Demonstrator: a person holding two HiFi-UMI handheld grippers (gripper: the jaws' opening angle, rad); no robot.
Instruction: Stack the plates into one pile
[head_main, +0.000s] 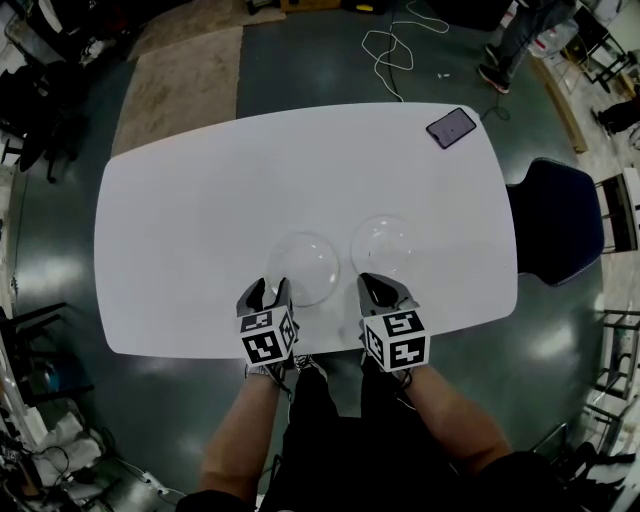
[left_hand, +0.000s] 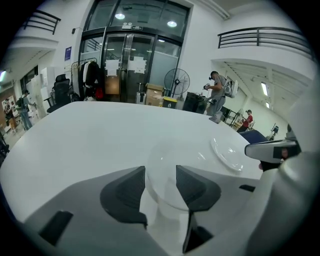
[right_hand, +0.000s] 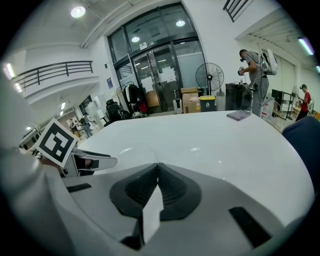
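Two clear plates lie side by side on the white table, not yet stacked; the pile is not begun.

Left gripper: jaws stand wide apart; the near rim of the left plate lies in the gap between them; the pads do not appear to press on it, so nothing is held.

The right plate sits ahead of the left gripper and off to its right, close beside the left plate; the head view suggests a narrow strip of table between the two rims, though the clear edges make this hard to confirm.

Right gripper: jaws closed together; its tip sits just at the near rim of the right plate; I cannot make out any plate edge between the pads in its own view, so I log it as closed and probably empty.

A phone lies well beyond the right gripper, near the far corner; a chair stands past the table edge to that gripper's right.

Step in hand (judgement): the left gripper is set up to grip the left plate.

Next move calls for closing squarely on the rim, lifting enough to clear the neighbouring rim, carrying the plate to the right, then lowering it centred; the smooth, thin rim may slip or tilt in a one-sided hold.
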